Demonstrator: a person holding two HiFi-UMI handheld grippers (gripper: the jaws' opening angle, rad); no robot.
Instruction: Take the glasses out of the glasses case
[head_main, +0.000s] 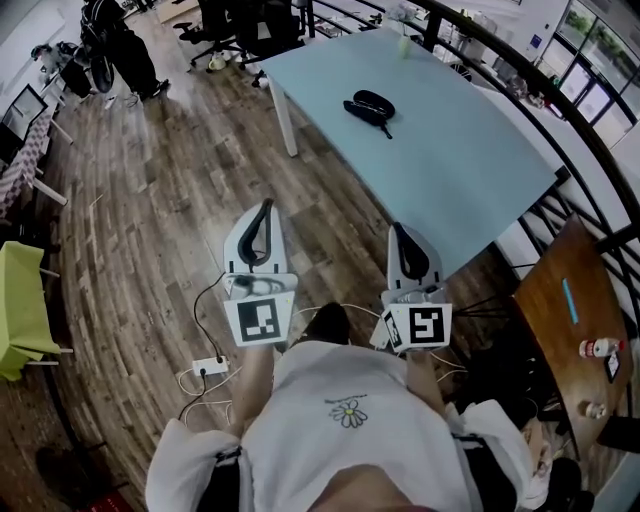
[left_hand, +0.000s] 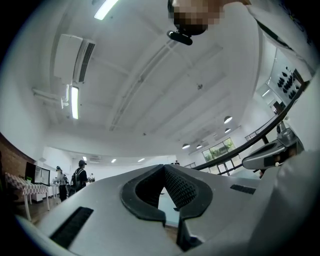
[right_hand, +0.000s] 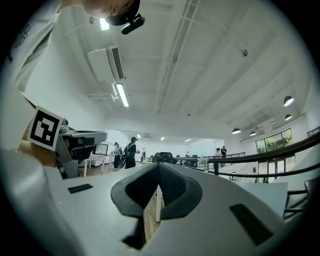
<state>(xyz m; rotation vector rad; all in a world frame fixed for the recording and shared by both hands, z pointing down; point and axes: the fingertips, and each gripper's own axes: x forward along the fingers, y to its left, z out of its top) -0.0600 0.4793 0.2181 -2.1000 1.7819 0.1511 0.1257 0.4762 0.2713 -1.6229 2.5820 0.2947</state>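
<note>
Holding left hand-held gripper (head_main: 263, 213), right hand-held gripper (head_main: 401, 238) clenched, empty, well off tabletop (head_main: 480, 170). Reach to case (head_main: 368, 107), prob. shut; pin base w/ one, open lid w/ other.

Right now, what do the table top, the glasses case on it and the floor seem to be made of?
Table top: pale blue, smooth and matte, likely laminate or painted board; no grain shows.
Glasses case: black, slightly glossy on its rounded edge, maybe hard plastic or leatherette; too small to tell.
Floor: brown planks with grain streaks, wood or wood-look laminate.
</note>
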